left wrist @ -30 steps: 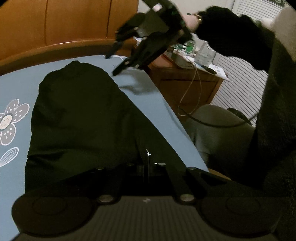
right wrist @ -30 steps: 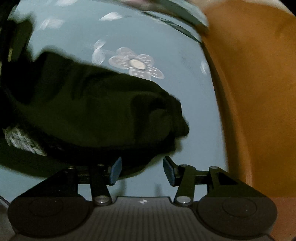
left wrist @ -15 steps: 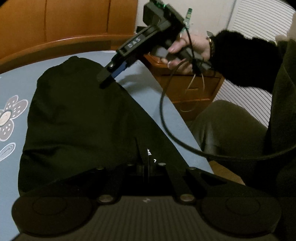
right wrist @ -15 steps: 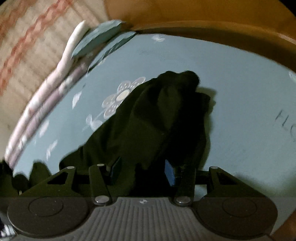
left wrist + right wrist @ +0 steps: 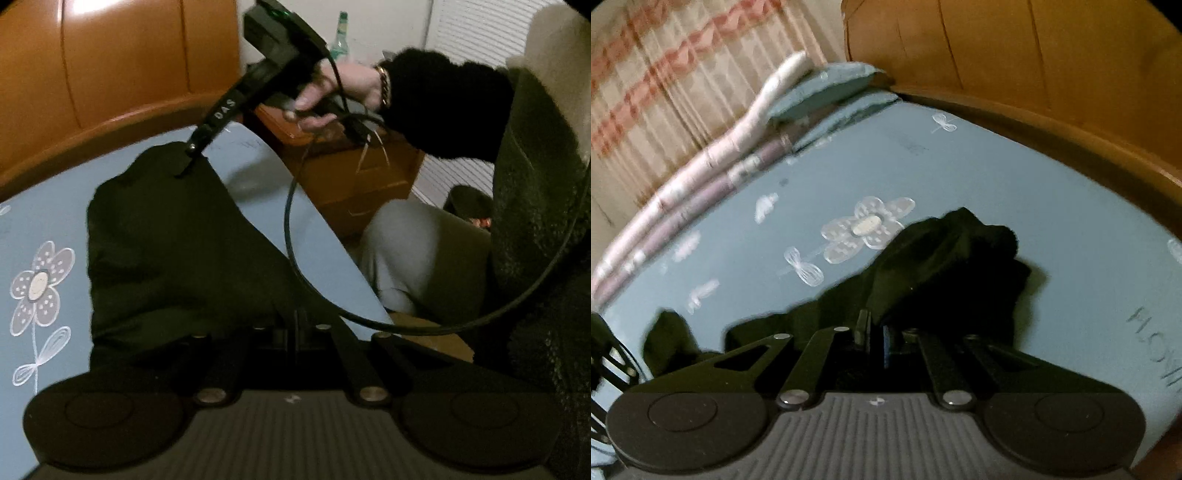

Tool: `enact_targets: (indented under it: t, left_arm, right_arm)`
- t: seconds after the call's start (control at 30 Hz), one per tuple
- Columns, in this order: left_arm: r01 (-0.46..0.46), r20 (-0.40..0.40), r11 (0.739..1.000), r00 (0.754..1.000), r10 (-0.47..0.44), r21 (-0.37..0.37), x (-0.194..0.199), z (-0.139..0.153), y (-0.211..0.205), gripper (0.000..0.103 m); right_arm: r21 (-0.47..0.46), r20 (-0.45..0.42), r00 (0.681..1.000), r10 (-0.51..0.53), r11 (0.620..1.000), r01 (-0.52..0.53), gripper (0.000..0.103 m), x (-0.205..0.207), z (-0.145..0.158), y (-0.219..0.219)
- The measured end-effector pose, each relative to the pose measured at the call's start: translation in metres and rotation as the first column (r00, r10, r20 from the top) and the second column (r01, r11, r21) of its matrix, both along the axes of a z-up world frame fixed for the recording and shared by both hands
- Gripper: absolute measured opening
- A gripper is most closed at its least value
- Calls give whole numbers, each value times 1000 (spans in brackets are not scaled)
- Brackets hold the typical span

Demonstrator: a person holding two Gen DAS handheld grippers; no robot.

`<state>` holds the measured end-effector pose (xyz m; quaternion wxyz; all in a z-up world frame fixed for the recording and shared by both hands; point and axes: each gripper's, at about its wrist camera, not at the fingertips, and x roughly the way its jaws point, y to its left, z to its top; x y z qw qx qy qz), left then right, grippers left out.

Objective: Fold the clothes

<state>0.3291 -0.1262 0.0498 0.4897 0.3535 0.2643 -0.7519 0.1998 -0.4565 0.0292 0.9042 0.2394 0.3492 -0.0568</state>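
— Closing just now, the right hand-held gripper (image 5: pixel 184 168) has dropped from above the bed onto the black garment (image 5: pixel 166 251); its jaws have pinched the far edge.

— And the left hand-held gripper (image 5: pixel 295 332)?

— Clamped tight on the near edge of the same cloth, as before.

— Where does it lie?

— On the blue flowered bed sheet (image 5: pixel 1052 206), beside a wooden headboard (image 5: pixel 1015 51); striped curtains (image 5: pixel 657 66) hang far left.
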Motion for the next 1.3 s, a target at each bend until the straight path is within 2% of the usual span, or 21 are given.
enact_targets:
  t: [0.27,0.37,0.47,0.57,0.63,0.7,0.77,0.9,0.97,1.1,1.2,1.3]
  left_arm:
    - [110,29,987,993,-115,120,-27,-56,-43,1]
    - [126,10,978,992,-129,168,-32,-79,-55,1]
    - [106,-10,974,994,-106,198,-32,-99,-60,2]
    - [69,-63,979,996,-58,191,-26,-102,-61,4]
    - [32,-89,984,996,-17,176,-21,-98,-58,4]
    - [4,-99,988,995,12,156,-18,-93,-52,8]
    - [-38,-102,990,993,52,134,-13,-86,-41,18]
    - [-133,-106,987,984,142,89,-3,-71,-14,30]
    - [-207,-120,976,969,214,74,4,-64,2,40]
    - [-359,-126,932,923,363,53,17,-52,44,43]
    - [-486,-126,873,864,488,45,33,-44,80,48]
    - [-605,-125,795,786,605,48,45,-43,116,53]
  right_arm:
    - [4,-199,977,-80,997,83,7,-3,-53,-17]
    - [6,-218,970,-109,994,113,6,-2,-68,-18]
    - [-5,-214,969,-126,992,127,6,-3,-72,-16]
    - [-43,-209,968,-136,991,130,17,-8,-63,-7]
    - [-76,-188,972,-143,988,131,36,-15,-50,0]
    - [-99,-161,976,-145,987,130,38,-24,-35,8]
    - [-116,-131,982,-137,986,122,38,-33,-18,16]
    - [-170,-68,994,-83,983,71,38,-41,17,40]
    - [-210,-57,997,-43,977,30,38,-36,31,56]
    - [-260,-59,995,83,961,-96,38,-17,42,92]
    - [-275,-75,977,200,938,-213,38,-1,38,124]
    - [-264,-97,946,311,908,-325,38,18,27,158]
